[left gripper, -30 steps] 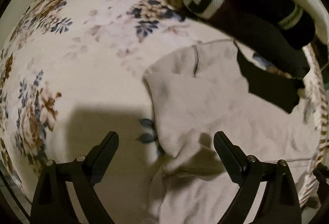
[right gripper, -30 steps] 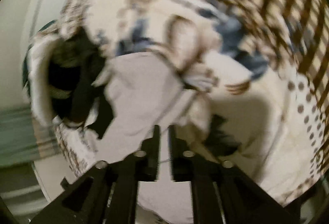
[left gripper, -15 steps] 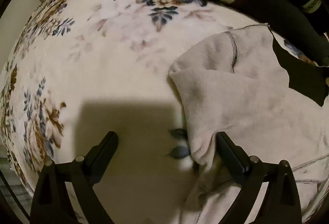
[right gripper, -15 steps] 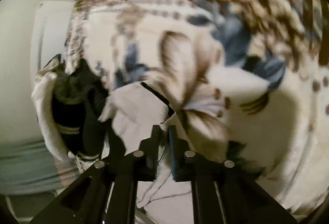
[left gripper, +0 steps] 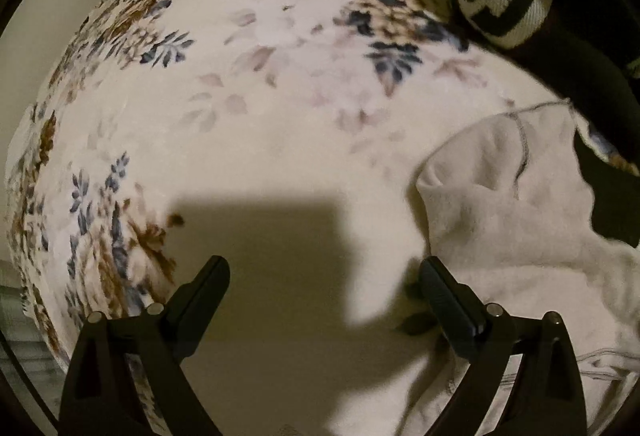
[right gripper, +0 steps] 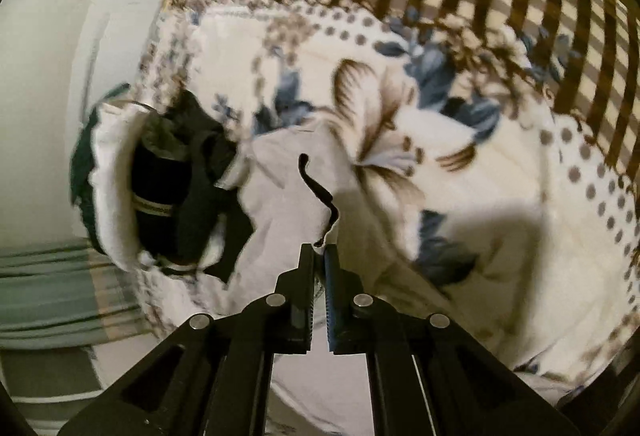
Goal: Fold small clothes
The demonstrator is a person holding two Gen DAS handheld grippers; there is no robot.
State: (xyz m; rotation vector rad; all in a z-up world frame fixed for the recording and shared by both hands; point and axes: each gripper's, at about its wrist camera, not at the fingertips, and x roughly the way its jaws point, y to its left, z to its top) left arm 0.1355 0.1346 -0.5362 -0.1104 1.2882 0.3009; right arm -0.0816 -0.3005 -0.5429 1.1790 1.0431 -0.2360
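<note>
Floral blanket (left gripper: pixel 280 124) surface: right gripper (right gripper: pixel 319 256) clamped on white garment (right gripper: pixel 280 188) edge, left gripper (left gripper: pixel 324 284) jaws spread, empty, beside the garment's fold.

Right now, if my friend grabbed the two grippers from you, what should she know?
Right gripper: shut on an edge of the white garment, lifting it off the floral blanket.
Left gripper: open, empty, over bare blanket beside the garment.
Pile of dark clothes waits at the blanket's edge.
Done: one edge gripped.
Left: fold the white garment, then the pile.
</note>
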